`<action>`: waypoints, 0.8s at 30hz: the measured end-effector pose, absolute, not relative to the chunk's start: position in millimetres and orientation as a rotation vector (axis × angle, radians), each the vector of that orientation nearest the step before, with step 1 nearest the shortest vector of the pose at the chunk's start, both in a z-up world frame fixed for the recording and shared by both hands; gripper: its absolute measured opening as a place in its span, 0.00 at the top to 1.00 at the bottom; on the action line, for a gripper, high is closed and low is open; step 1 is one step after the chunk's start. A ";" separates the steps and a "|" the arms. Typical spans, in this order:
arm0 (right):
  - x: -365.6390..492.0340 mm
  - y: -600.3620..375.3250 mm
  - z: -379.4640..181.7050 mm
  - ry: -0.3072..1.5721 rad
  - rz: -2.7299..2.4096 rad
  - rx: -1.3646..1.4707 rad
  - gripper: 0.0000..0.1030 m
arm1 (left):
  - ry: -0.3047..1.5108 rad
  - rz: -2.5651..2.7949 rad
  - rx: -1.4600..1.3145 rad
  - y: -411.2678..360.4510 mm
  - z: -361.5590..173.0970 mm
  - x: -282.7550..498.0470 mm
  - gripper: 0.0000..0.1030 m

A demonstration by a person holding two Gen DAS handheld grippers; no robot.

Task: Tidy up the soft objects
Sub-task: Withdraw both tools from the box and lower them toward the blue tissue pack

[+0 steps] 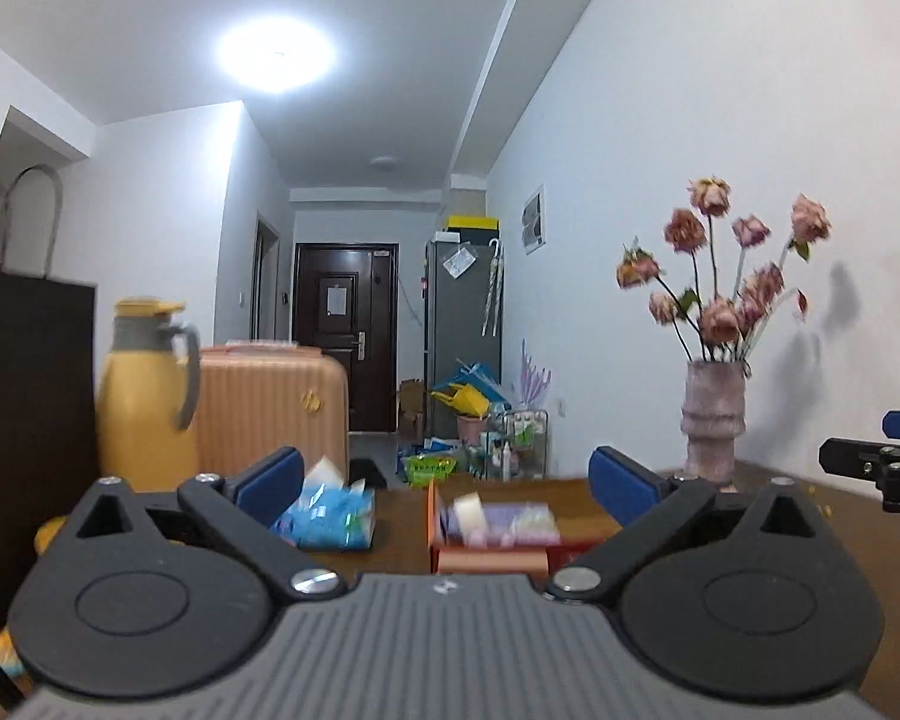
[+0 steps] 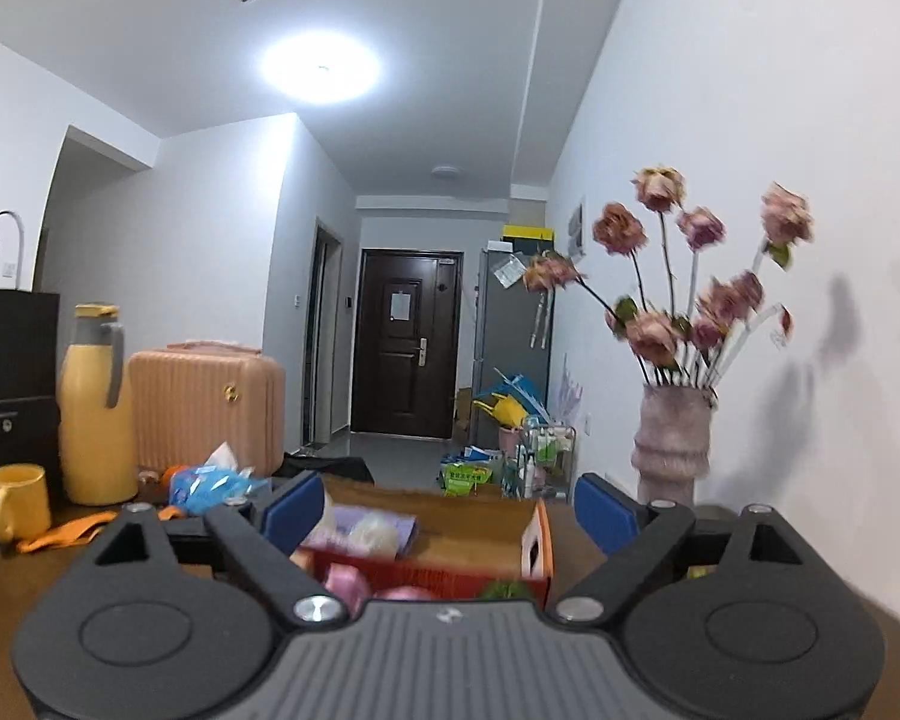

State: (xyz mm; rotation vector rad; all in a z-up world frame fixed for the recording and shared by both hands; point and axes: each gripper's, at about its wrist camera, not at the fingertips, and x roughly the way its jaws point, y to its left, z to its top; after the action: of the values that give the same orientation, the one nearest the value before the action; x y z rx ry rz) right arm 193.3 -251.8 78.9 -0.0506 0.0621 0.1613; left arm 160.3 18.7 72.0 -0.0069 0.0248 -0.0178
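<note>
While both grippers are hovering over a wooden table point(image 2: 450, 516), an orange cardboard box point(image 2: 537, 546) is sitting ahead of them, already holding several soft things: a purple packet point(image 2: 366, 525), a pale fluffy ball point(image 2: 375, 531), pink rounded pieces point(image 2: 348, 582) and something green point(image 2: 504, 591). Judging from this, the sorting is looking partly done. A blue tissue pack point(image 1: 330, 516) is lying outside the box, just to its left, and seems to be left to put away; an orange fabric strap point(image 2: 66, 534) is also lying loose near a yellow mug point(image 2: 15, 498).

The left gripper point(image 1: 444, 480) is holding its jaws wide apart and empty, with the tissue pack just beside its left finger and the box between the fingers, farther ahead. The right gripper point(image 2: 447, 507) is likewise spread open and gripping nothing, with the box lying between and beyond its fingers. A yellow thermos point(image 2: 93, 408) and a vase of dried roses point(image 2: 672, 438) are standing at the table's back.
</note>
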 end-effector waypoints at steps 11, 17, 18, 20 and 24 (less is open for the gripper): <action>97.8 -231.6 9.8 0.096 0.207 -0.105 0.10 | 0.136 -0.059 0.024 14.9 20.7 95.8 0.00; 89.0 -228.3 3.2 0.100 0.207 -0.128 0.10 | 0.147 -0.074 0.012 12.1 16.7 94.3 0.00; 90.0 -229.7 3.4 0.102 0.206 -0.123 0.10 | 0.149 -0.073 0.018 11.4 15.3 94.8 0.00; 94.0 -232.7 2.7 0.112 0.199 -0.106 0.10 | 0.153 -0.069 0.030 11.0 13.4 96.9 0.00; 102.3 -235.6 -1.9 0.140 0.199 -0.085 0.10 | 0.184 -0.073 0.019 11.5 9.2 106.4 0.00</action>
State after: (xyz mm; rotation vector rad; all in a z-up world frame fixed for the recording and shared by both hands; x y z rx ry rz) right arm 102.3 -235.6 -1.9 -0.0846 0.1404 0.1987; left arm 106.4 11.5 9.2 0.0194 0.1839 -0.0728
